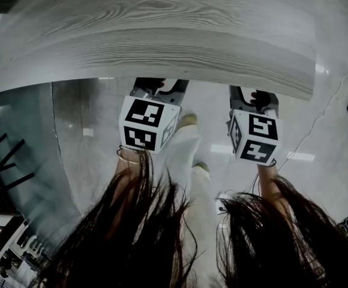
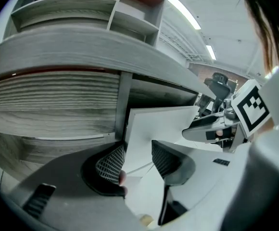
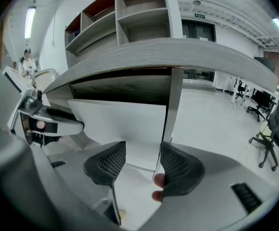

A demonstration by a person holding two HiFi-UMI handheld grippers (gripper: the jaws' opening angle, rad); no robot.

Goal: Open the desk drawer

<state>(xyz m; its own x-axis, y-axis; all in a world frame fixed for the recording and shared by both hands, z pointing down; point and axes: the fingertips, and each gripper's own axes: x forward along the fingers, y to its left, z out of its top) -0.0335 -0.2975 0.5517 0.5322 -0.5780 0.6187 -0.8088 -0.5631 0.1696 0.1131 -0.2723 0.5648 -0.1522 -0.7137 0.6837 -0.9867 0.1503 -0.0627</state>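
Standing at a grey wood-grain table (image 1: 162,35) and looking steeply down past its curved front edge to a glossy floor (image 1: 90,137). Noting a shelf unit (image 3: 130,18) standing on that table, plain in both gripper views. Finding the white drawer (image 3: 120,121) tucked just under the tabletop, beside a grey upright panel (image 3: 173,105); not managing to tell whether it is pulled out. Catching an office chair (image 3: 274,124) well off to the side on the open floor.

Holding the left hand-held gripper (image 2: 138,157) with its jaws spread wide, framing the drawer's white surface, pads pressing on nothing. Holding the right hand-held gripper (image 3: 143,161) just as wide apart, framing the drawer's near corner without clamping it. Showing black-and-white square patterns on each marker cube (image 1: 147,125). Glimpsing a green sign (image 3: 197,16) over a far doorway, too small for reading. Curling fingertips (image 3: 158,181) round the lower edge of the right jaw.
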